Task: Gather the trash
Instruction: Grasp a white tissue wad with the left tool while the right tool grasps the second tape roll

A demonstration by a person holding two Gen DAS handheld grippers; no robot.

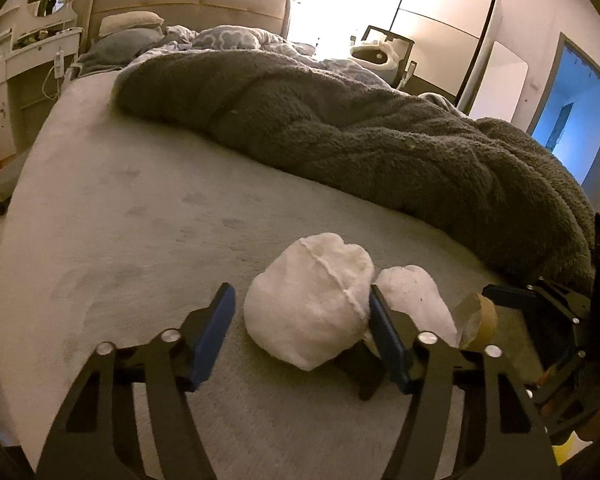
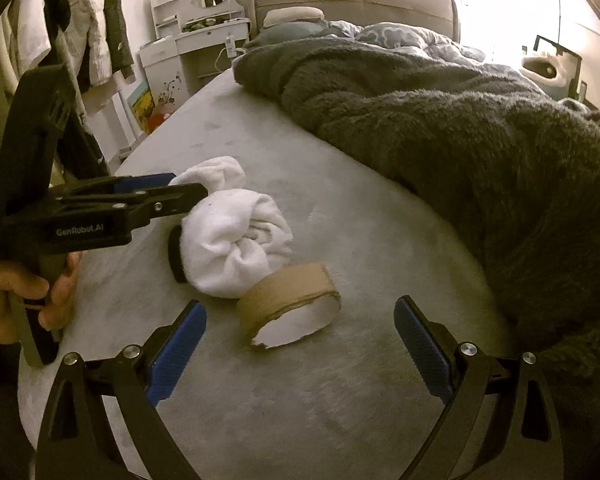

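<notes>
Blue-padded fingers [image 1: 224, 312] of the left gripper [image 1: 300, 332] stand spread around the larger white wad [image 1: 312, 300] on the bed [image 1: 120, 220]; contact is not discernible. Right gripper [image 2: 300, 344] fingers are likewise spread, the cardboard roll [image 2: 288, 300] lying between them, untouched. Largest item: the grey blanket [image 2: 460, 128], heaped behind. Left wrist view cuts off the roll behind a smaller wad [image 1: 412, 296]; right wrist view shows it whole, beside the wads.
</notes>
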